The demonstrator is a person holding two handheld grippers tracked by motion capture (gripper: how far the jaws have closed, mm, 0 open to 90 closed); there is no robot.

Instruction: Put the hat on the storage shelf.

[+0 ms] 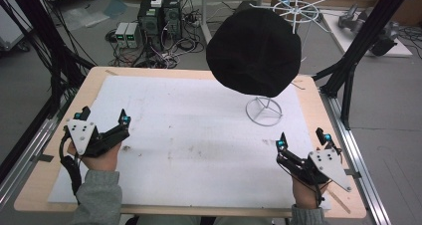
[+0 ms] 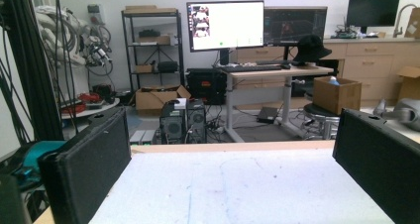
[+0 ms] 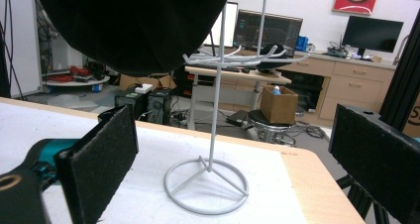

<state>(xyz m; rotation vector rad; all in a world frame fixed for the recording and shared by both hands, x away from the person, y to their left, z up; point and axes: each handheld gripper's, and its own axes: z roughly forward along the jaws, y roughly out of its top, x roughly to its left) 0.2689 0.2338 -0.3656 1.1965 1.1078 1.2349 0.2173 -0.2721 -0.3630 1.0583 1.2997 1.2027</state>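
Note:
A black hat point(image 1: 255, 51) hangs on a white wire stand point(image 1: 263, 110) at the table's back right; the stand's spoked top point(image 1: 296, 8) shows above and behind it. In the right gripper view the hat point(image 3: 133, 21) fills the top left and the stand's ring base point(image 3: 205, 184) sits on the white sheet ahead. My left gripper point(image 1: 103, 116) rests open at the table's left side, nothing between its jaws point(image 2: 223, 159). My right gripper point(image 1: 302, 138) is open at the front right, short of the stand, jaws empty point(image 3: 233, 154).
A white sheet point(image 1: 189, 135) covers most of the wooden table point(image 1: 45, 180). Black frame posts point(image 1: 358, 41) rise at the right and cables hang at the left. Computers point(image 1: 159, 16) stand on the floor beyond the far edge.

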